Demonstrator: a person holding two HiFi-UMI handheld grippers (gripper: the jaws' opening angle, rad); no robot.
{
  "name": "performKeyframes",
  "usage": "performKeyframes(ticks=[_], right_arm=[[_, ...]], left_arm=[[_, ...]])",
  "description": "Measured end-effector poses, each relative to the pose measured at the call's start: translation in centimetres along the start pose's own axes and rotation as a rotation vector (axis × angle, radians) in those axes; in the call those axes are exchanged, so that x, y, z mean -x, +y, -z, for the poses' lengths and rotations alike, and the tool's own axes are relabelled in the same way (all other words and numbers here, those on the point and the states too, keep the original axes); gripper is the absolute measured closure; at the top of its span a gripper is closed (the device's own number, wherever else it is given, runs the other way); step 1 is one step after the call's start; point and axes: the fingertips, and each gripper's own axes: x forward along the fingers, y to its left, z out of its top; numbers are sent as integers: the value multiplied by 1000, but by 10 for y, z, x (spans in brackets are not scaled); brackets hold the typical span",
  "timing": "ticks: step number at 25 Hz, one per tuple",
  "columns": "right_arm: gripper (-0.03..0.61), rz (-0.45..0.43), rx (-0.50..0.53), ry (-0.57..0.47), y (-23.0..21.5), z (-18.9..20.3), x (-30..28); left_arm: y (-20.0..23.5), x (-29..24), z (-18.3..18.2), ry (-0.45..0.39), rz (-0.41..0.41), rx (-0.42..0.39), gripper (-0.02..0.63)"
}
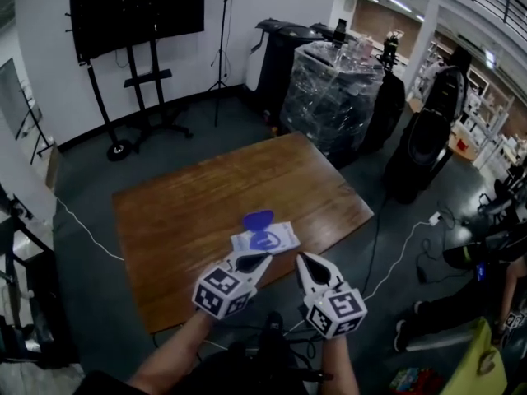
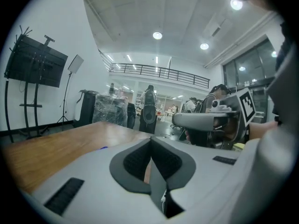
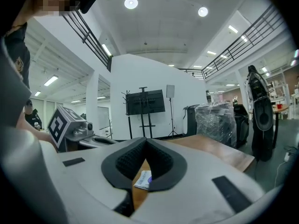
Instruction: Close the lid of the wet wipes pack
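One wet wipes pack lies flat on the wooden table, just below frame centre in the head view. Pack: white, rectangular, with blue print. Its blue oval lid stands flipped open on the upper side. Left gripper and right gripper sit at lower centre, near the pack, each with jaws pressed together and nothing clamped.

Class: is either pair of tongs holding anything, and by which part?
Nothing is held. The left tongs and right tongs are both shut and empty; the wet wipes pack lies on the table ahead of them.
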Motion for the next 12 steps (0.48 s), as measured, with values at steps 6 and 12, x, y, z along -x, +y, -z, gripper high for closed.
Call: performKeyframes(ticks=[6,12], right_arm=[[567,-97,26,25,-26,0,-48],[567,-185,49,67,-51,2,-88]], left_arm=[[40,-25,-7,-12,-92,22,618],[76,-48,-5,-5,-190,38,618]])
